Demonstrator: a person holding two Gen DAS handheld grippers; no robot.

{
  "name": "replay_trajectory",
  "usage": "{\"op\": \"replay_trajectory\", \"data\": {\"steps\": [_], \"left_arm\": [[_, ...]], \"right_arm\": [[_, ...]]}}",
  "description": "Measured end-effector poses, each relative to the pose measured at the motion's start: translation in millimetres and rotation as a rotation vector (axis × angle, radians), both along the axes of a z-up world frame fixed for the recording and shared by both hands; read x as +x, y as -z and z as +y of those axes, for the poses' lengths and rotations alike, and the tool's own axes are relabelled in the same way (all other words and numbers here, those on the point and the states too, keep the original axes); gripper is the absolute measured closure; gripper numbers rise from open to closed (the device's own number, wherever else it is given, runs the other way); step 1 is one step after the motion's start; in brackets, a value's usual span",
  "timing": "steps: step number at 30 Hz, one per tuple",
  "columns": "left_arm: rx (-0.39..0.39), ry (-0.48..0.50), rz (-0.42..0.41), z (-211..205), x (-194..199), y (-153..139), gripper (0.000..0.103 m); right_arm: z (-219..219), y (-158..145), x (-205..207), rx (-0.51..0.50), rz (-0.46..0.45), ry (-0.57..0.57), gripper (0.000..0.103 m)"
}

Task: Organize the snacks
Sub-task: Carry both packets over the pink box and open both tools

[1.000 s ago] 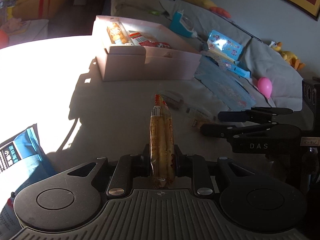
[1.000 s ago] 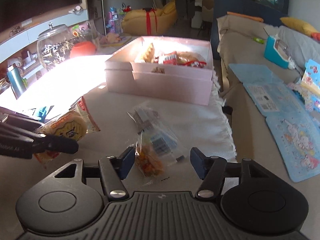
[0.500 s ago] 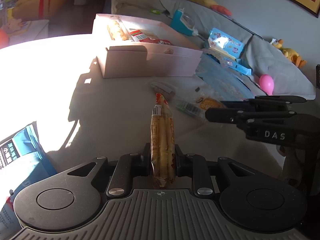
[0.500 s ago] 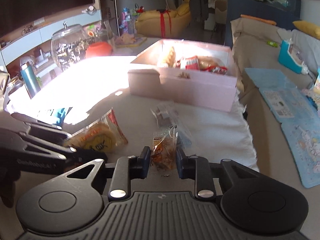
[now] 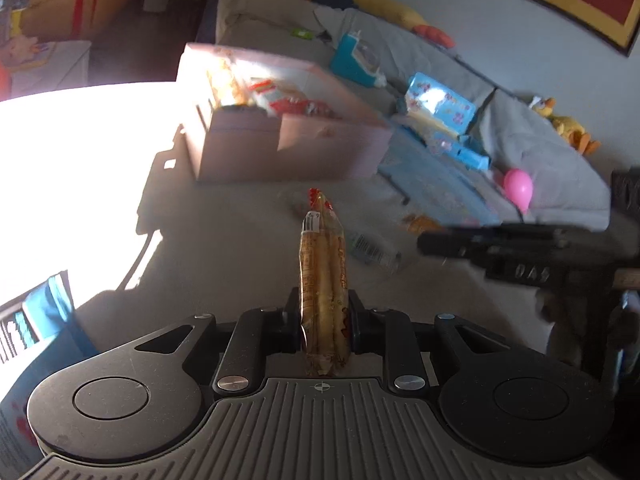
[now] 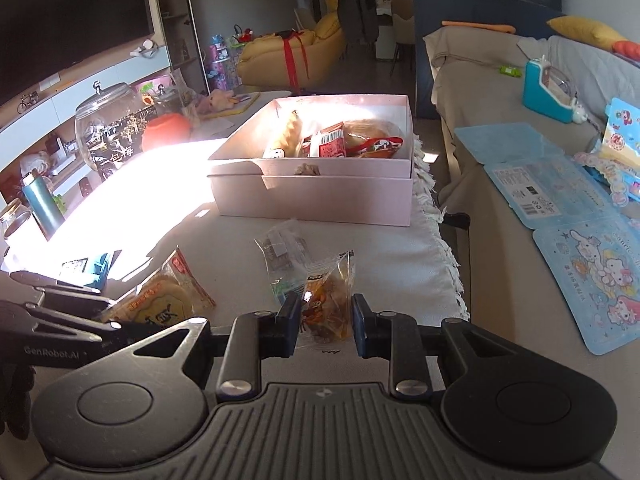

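Left wrist view: my left gripper (image 5: 324,312) is clamped on a biscuit pack (image 5: 323,280), held on edge above the table (image 5: 224,248), and the pink box (image 5: 280,148) sits well ahead with several snacks already inside. The right gripper (image 5: 480,242) shows off to my right, blurred, and a clear wrapper (image 5: 370,248) lies on the table between us. Right wrist view: my right gripper (image 6: 325,320) has its pads closed narrow on a small orange snack bag (image 6: 330,300). A clear packet (image 6: 286,256) lies just ahead of it, in line with the box (image 6: 316,196), so I judge I must lift over it. I'd call this partway done: two snacks in hand, that packet and a blue bag (image 6: 86,270) at left not yet boxed.
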State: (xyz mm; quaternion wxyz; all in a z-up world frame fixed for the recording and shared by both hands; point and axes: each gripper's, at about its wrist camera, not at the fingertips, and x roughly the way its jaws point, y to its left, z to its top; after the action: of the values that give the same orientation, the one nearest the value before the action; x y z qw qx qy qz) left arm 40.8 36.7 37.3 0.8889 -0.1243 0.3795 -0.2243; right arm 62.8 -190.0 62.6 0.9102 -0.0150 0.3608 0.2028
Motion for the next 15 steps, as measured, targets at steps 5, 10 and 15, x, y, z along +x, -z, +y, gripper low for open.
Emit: {"op": "replay_trajectory", "data": {"steps": [5, 10, 15], "left_arm": [[-0.020, -0.029, -0.298, -2, 46, -95, 0.077], [-0.165, -0.086, -0.295, 15, 105, -118, 0.075], [-0.117, -0.112, -0.234, 34, 112, -105, 0.075]], "right_arm": [[1, -18, 8, 0.030, -0.032, 0.002, 0.077], [12, -49, 26, 0.033, -0.110, -0.001, 0.077], [29, -94, 94, 0.098, -0.169, 0.008, 0.064]]}}
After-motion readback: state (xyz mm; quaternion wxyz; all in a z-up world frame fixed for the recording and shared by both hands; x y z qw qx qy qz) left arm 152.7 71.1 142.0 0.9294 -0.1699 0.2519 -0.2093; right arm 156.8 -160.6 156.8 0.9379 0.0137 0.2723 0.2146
